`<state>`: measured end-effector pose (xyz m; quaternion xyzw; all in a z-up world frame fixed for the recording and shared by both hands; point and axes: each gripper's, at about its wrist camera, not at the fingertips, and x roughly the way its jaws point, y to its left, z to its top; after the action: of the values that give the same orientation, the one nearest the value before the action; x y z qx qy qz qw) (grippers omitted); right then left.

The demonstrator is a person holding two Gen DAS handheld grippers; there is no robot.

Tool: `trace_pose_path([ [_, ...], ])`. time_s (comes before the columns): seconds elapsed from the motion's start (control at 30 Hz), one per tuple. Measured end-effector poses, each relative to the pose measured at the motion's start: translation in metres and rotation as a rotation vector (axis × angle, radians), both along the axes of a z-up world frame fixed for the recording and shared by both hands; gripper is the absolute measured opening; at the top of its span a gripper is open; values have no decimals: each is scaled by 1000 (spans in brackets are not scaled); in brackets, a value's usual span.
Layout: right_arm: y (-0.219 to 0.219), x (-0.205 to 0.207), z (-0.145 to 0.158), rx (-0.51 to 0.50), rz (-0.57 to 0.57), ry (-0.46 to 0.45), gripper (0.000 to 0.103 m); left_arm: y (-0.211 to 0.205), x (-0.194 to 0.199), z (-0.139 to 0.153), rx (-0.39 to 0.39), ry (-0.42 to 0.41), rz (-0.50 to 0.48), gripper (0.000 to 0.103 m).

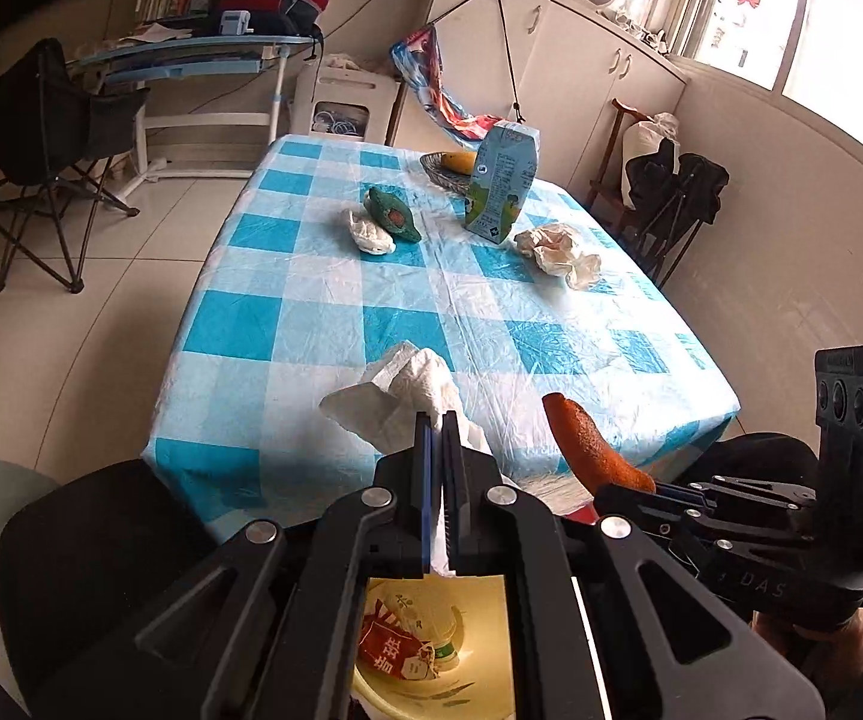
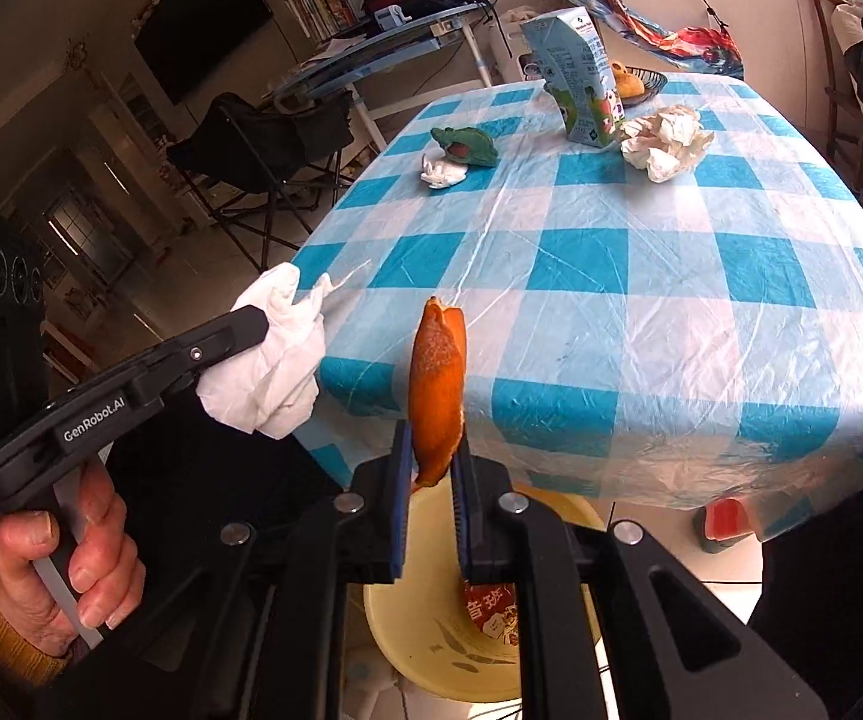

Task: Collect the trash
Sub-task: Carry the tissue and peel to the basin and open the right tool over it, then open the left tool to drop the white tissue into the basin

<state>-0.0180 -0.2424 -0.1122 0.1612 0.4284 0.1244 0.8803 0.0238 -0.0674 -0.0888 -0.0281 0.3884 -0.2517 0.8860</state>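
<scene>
At the far left of the right wrist view, a hand (image 2: 65,564) is seen around the handle of the left gripper (image 1: 437,420). Its jaws are closed tightly on a crumpled white tissue (image 2: 278,360), which is held just off the near edge of the table (image 2: 701,324) with the blue checked cloth. A little to the right, the right gripper (image 2: 434,438) is closed on a piece of orange peel (image 2: 437,372), which stands upright between the pads. Below both grippers a yellow bin (image 2: 425,618) is seen on the floor, with a red wrapper (image 2: 491,606) inside. Further back on the table, a small tissue ball (image 2: 443,171) lies touching a green avocado toy (image 2: 470,144). To the right, a milk carton (image 2: 581,78) stands upright, with a larger crumpled paper (image 2: 665,141) just beside it.
</scene>
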Motion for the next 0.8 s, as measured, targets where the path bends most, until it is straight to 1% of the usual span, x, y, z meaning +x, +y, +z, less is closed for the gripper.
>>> trace_pose_path([
  [0.13, 4, -15, -11, 2, -1, 42, 13, -7, -17, -1, 15, -1, -38, 4],
  [0.37, 9, -24, -26, -14, -4, 110, 13, -16, -30, -14, 35, 66, -81, 4],
  [0.57, 8, -22, -44, -8, -6, 199, 16, -24, -36, -34, 109, 133, -109, 4],
  [0.6, 8, -22, -45, -10, -11, 207, 18, -25, -37, -37, 122, 142, -112, 4],
  [0.63, 8, -23, -46, -10, -13, 213, 23, -26, -38, -40, 131, 159, -118, 4],
  [0.67, 8, -23, -46, -13, -19, 214, 35, -27, -39, -43, 138, 178, -126, 4],
  [0.7, 7, -25, -45, -14, -30, 213, 43, -28, -39, -46, 147, 193, -127, 4],
  [0.77, 4, -24, -45, -4, -50, 212, 45, -27, -38, -51, 161, 225, -127, 6],
  [0.8, 1, -24, -45, 6, -63, 210, 47, -27, -37, -54, 164, 243, -127, 8],
])
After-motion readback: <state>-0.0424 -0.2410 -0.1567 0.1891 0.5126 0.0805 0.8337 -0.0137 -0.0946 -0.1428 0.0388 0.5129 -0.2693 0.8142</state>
